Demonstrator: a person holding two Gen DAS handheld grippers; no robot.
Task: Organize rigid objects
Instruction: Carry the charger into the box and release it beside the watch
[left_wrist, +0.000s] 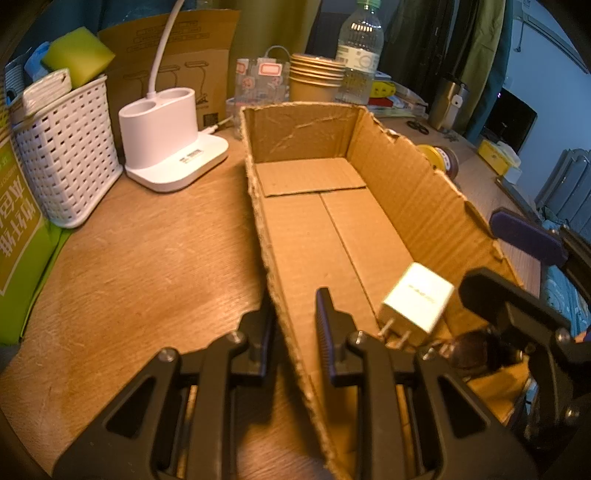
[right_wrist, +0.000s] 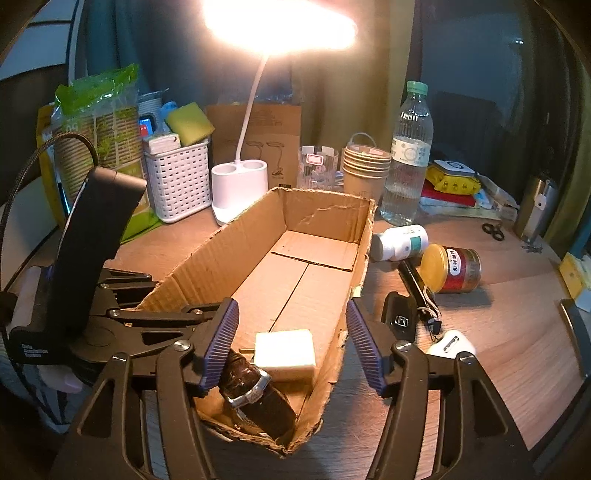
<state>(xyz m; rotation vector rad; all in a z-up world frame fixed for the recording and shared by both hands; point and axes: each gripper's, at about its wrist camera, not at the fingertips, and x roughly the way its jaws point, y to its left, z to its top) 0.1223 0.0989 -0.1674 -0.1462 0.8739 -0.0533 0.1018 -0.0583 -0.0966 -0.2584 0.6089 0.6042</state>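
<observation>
- Two items, charger (right_wrist: 285, 354) and watch (right_wrist: 255, 391), lay in the box (right_wrist: 325, 216); left gripper (left_wrist: 291, 321) pinched its near-left wall
- Right gripper (right_wrist: 291, 343) hung spread above them; tin (right_wrist: 452, 268) on the right likely next

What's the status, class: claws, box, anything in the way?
Left claw shut on box wall. Right claw open over box, empty. Charger and watch inside. Nothing in the way.

A long brown box of matt corrugated cardboard (right_wrist: 325, 218) with rough torn edges is seen on a smooth wood-grain tabletop (left_wrist: 140, 258). A glossy white plastic charger cube (left_wrist: 417, 302) with metal prongs lies inside.
</observation>
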